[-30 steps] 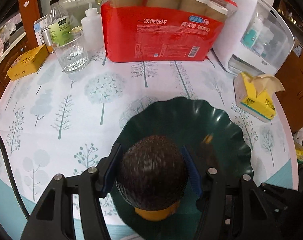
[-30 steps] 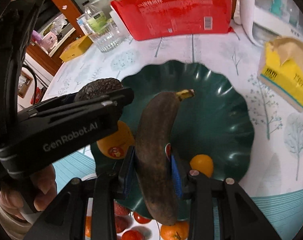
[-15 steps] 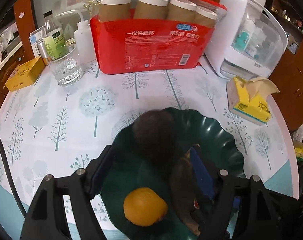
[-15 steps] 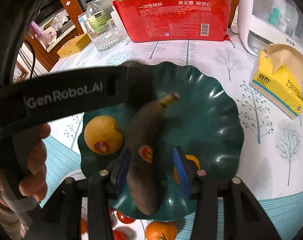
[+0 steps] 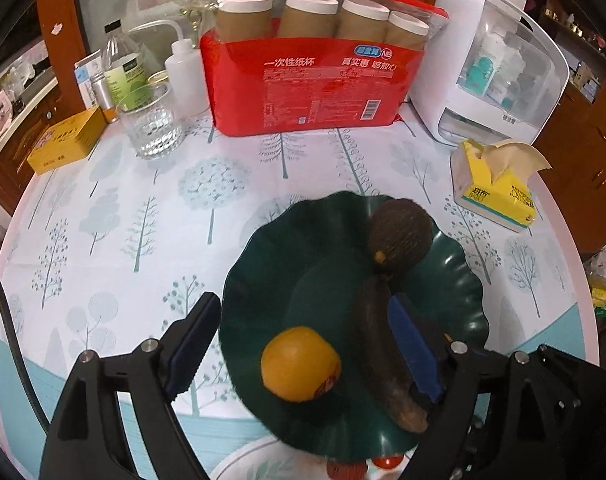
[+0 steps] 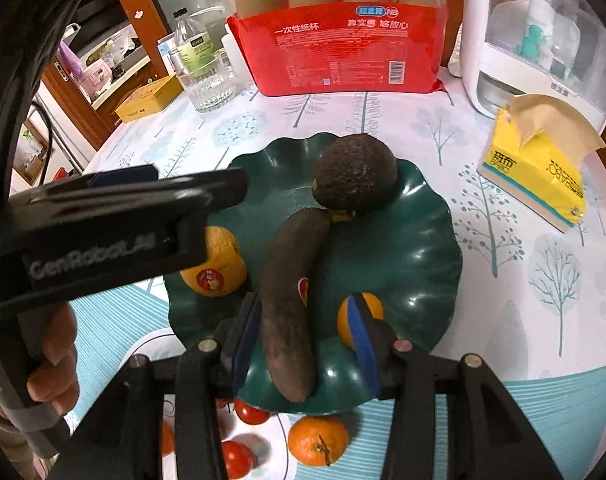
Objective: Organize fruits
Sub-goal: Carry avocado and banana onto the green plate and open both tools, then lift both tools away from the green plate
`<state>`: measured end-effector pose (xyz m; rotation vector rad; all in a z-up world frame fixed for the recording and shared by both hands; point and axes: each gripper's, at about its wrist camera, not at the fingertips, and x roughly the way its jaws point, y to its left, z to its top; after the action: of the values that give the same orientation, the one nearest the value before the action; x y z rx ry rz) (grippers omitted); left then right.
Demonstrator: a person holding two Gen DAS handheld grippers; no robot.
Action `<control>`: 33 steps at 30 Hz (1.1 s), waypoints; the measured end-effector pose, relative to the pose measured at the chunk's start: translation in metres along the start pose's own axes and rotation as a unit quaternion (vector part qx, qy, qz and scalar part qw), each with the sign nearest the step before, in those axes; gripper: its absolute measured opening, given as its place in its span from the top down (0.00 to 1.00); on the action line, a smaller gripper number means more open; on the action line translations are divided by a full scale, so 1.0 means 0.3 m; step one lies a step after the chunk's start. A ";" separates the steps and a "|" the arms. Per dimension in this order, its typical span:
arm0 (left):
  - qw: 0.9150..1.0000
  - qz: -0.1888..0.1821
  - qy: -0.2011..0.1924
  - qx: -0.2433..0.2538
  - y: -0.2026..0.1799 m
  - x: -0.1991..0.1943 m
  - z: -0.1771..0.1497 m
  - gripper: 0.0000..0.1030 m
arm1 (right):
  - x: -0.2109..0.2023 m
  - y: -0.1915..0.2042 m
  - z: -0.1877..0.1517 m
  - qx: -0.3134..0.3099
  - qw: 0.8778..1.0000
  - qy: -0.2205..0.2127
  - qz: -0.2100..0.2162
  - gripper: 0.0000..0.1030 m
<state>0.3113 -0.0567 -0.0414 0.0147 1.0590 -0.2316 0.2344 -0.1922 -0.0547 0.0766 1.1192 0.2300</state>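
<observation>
A dark green wavy plate (image 5: 303,264) (image 6: 423,240) holds a dark avocado (image 5: 401,232) (image 6: 355,174) at its far side, a blackened banana (image 5: 387,356) (image 6: 287,304), an orange with a sticker (image 5: 301,364) (image 6: 217,268) and a small tangerine (image 6: 361,316). My left gripper (image 5: 303,344) is open and empty above the plate's near part. My right gripper (image 6: 305,340) is open, its jaws on either side of the banana's near half, apart from it.
A white plate near the front edge holds a tangerine (image 6: 318,440) and tomatoes (image 6: 235,456). Behind stand a red pack of paper cups (image 5: 315,76), a glass (image 5: 151,124), bottles, a yellow tin (image 5: 67,144), a white appliance (image 5: 491,68) and a yellow tissue pack (image 5: 499,188).
My left gripper opened and let go of the avocado, which now lies at the plate's far side. My right gripper opened and released the banana onto the plate. Both grippers drew back.
</observation>
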 end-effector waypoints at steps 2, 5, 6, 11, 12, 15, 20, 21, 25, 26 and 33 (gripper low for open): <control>1.000 -0.004 0.006 -0.002 0.007 -0.014 -0.013 0.17 | -0.005 -0.002 -0.007 0.004 1.000 0.000 0.001 0.56; 1.000 0.000 0.012 0.005 0.010 -0.040 -0.037 0.17 | -0.019 0.001 -0.018 0.008 1.000 0.002 0.002 0.56; 1.000 0.002 0.012 0.008 0.011 -0.054 -0.046 0.17 | -0.026 0.003 -0.021 0.009 1.000 0.001 0.001 0.56; 1.000 -0.002 0.001 0.013 0.017 -0.149 -0.075 0.17 | -0.087 0.011 -0.029 0.012 1.000 -0.007 -0.003 0.54; 1.000 -0.003 -0.005 0.013 0.018 -0.179 -0.081 0.17 | -0.104 0.013 -0.030 0.013 1.000 -0.009 -0.006 0.53; 1.000 -0.001 -0.018 0.011 0.019 -0.262 -0.095 0.17 | -0.161 0.021 -0.040 0.014 1.000 -0.018 -0.012 0.52; 0.999 -0.008 -0.025 0.018 0.012 -0.393 -0.135 0.14 | -0.281 0.035 -0.074 0.012 0.999 -0.035 -0.024 0.50; 0.999 -0.007 -0.030 0.019 0.011 -0.421 -0.148 0.14 | -0.304 0.039 -0.083 0.010 0.999 -0.038 -0.028 0.49; 0.999 -0.006 -0.048 0.025 0.013 -0.517 -0.205 0.14 | -0.389 0.061 -0.123 0.003 0.998 -0.050 -0.038 0.46; 0.998 -0.004 -0.050 0.026 0.013 -0.535 -0.219 0.14 | -0.405 0.066 -0.134 0.001 0.998 -0.053 -0.037 0.46; 0.996 -0.005 -0.082 0.038 0.029 -0.674 -0.335 0.14 | -0.512 0.112 -0.231 -0.012 0.996 -0.076 -0.034 0.46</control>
<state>0.1317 0.0010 0.0830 0.0584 0.8858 -0.2779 0.1035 -0.1971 0.0565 0.0338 0.9659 0.1746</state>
